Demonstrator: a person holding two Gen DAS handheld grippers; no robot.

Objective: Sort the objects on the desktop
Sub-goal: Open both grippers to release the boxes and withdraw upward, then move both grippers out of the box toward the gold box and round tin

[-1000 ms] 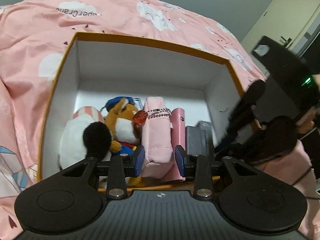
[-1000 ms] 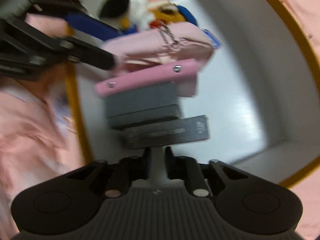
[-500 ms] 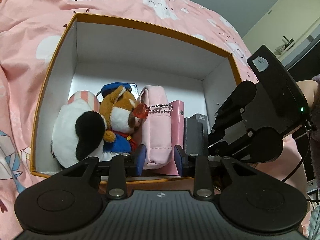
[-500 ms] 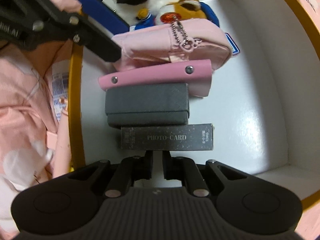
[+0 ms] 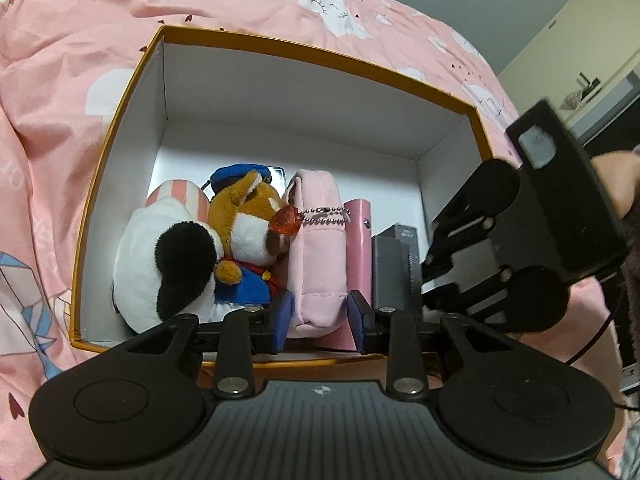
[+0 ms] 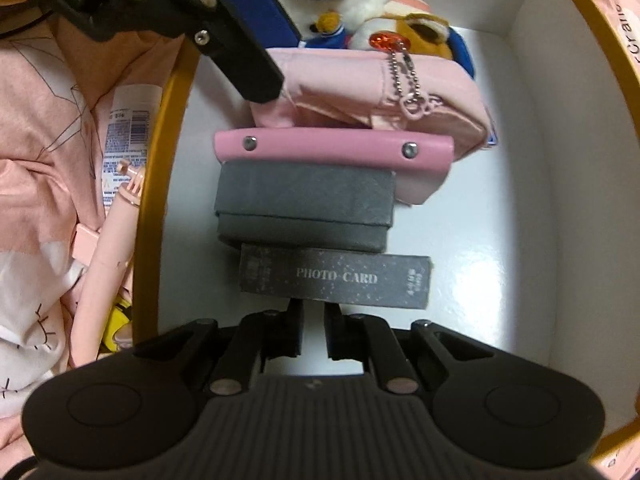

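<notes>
Box: we see a white box with an orange rim (image 5: 120, 128) resting on a pink bedcover (image 5: 60, 80); everything sorted so far stands in a row along its near side.
Row in the box: from the left wrist view we read a black-and-white plush (image 5: 168, 264), a brown plush in blue (image 5: 248, 236), a pink pouch (image 5: 320, 264) with a bead chain and red charm (image 5: 286, 220), a pink case (image 5: 358, 240), a grey box (image 5: 390, 268) and, last, a dark card box (image 6: 336, 280) marked PHOTO CARD.
Left claw: we see the left claw (image 5: 318, 318) part open with its blue pads either side of the near end of the pink pouch; whether the pads press on the cloth we cannot tell.
Right claw: the right claw (image 6: 312, 330) points down into the box, just beside the card box's long edge; its jaws are opening, only a narrow gap so far, and we see nothing between them but the white floor of the box.
Outside the box: in the right wrist view a pink pen-like thing (image 6: 108, 256) and a labelled tube (image 6: 128, 132) lie on the bedcover against the rim.
Person: a hand (image 5: 616, 184) shows behind the right claw's body.
</notes>
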